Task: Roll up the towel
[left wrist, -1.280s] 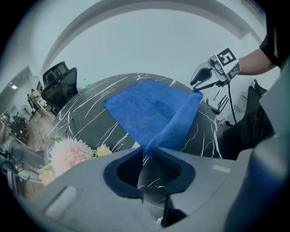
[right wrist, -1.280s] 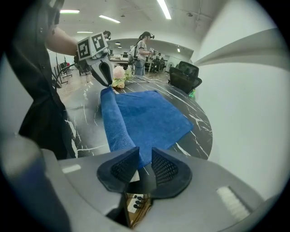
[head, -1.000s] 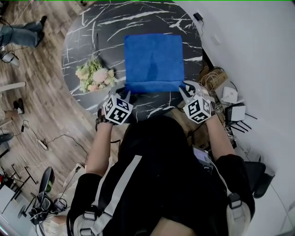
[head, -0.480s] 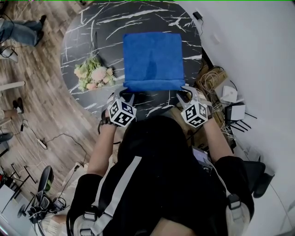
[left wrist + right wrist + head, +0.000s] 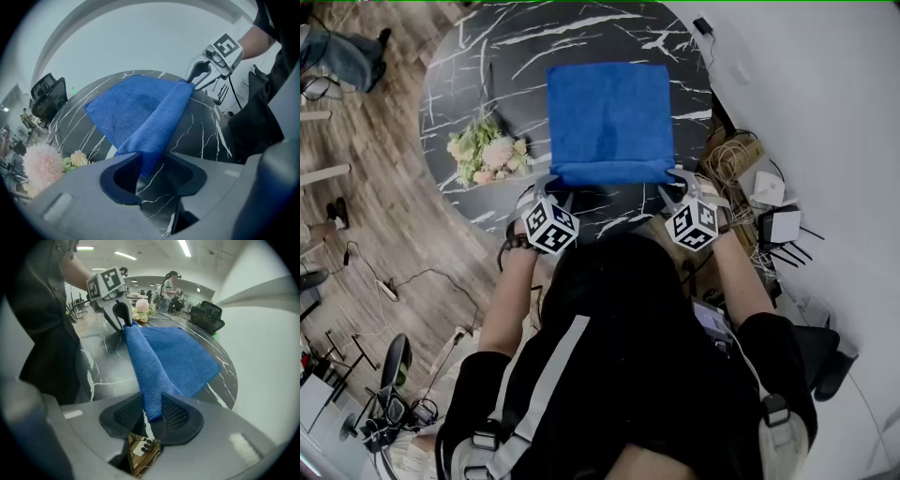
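Nearby, flower bouquet (image 5: 487, 155) left of blue towel (image 5: 609, 122), cables (image 5: 733, 161) beside table (image 5: 469, 84).

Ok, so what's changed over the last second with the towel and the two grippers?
The left gripper has just been opening its jaws, which now stand apart, with the folded near corner of the towel loose between them. The right gripper opened slightly, yet its pads still touch the other corner. Towel, flowers and table stayed put.

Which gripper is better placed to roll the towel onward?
Right, slightly: the right gripper has the towel filling its jaws, while the left gripper shows a gap beside it. Both pairs of jaws have just been opening.
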`<state>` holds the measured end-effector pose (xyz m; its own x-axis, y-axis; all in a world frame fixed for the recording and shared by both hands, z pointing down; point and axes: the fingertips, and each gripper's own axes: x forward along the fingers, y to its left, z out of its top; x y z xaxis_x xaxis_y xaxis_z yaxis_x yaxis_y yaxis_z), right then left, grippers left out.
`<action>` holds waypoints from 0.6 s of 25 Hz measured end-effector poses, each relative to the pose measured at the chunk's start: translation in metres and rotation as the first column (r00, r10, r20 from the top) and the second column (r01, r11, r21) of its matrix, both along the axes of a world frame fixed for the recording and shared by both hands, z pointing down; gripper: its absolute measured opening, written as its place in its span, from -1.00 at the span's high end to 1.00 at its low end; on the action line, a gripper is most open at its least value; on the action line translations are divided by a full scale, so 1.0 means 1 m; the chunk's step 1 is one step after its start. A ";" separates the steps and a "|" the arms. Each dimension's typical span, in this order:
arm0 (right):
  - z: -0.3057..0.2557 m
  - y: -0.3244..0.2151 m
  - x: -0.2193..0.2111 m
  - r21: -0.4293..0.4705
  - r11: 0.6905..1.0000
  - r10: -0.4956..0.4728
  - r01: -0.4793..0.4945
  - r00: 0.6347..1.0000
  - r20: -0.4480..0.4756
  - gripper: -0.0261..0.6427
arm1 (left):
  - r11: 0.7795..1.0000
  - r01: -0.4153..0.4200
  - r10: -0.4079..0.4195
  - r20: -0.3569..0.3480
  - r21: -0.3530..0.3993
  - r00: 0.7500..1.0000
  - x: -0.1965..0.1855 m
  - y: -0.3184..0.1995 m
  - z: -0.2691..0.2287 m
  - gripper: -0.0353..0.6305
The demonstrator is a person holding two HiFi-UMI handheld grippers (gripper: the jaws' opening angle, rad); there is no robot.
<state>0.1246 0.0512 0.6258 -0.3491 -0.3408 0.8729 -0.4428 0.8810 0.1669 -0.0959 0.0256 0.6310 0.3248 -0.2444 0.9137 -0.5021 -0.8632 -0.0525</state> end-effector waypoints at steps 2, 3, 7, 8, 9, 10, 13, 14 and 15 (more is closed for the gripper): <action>0.002 -0.002 0.000 -0.001 1.000 -0.004 0.004 1.000 -0.007 0.60 | 1.000 -0.011 0.011 0.014 -0.002 1.000 0.000 0.000 0.001 0.41; 0.003 -0.004 0.001 0.000 1.000 -0.005 0.005 1.000 -0.010 0.60 | 1.000 -0.012 0.012 0.017 -0.005 1.000 0.000 -0.001 0.001 0.41; 0.005 -0.007 0.002 0.017 1.000 -0.022 0.023 0.999 -0.033 0.64 | 1.000 0.028 -0.028 0.008 -0.005 1.000 -0.001 -0.005 0.002 0.43; 0.005 -0.008 0.002 0.021 1.000 -0.020 0.021 0.999 -0.039 0.67 | 0.999 0.044 -0.044 0.007 0.001 0.999 -0.003 -0.007 0.001 0.55; 0.005 -0.009 0.002 0.025 1.000 -0.016 0.017 0.999 -0.044 0.69 | 0.998 0.056 -0.056 0.005 0.005 0.998 -0.004 -0.009 0.001 0.60; 0.005 -0.009 0.002 0.030 0.999 -0.013 0.015 0.999 -0.048 0.70 | 0.998 0.062 -0.062 0.002 0.005 0.998 -0.005 -0.010 0.001 0.60; 0.005 -0.009 0.002 0.042 0.999 -0.001 0.003 0.999 -0.053 0.74 | 0.998 0.058 -0.058 -0.002 0.007 0.998 -0.005 -0.010 0.001 0.63; 0.004 -0.008 0.002 0.043 0.999 0.005 -0.003 0.999 -0.051 0.75 | 0.998 0.057 -0.057 -0.004 0.010 0.998 -0.005 -0.009 0.001 0.64; 0.003 -0.006 0.002 0.042 0.999 0.012 -0.010 0.999 -0.049 0.76 | 0.998 0.057 -0.057 -0.006 0.011 0.998 -0.006 -0.009 0.000 0.66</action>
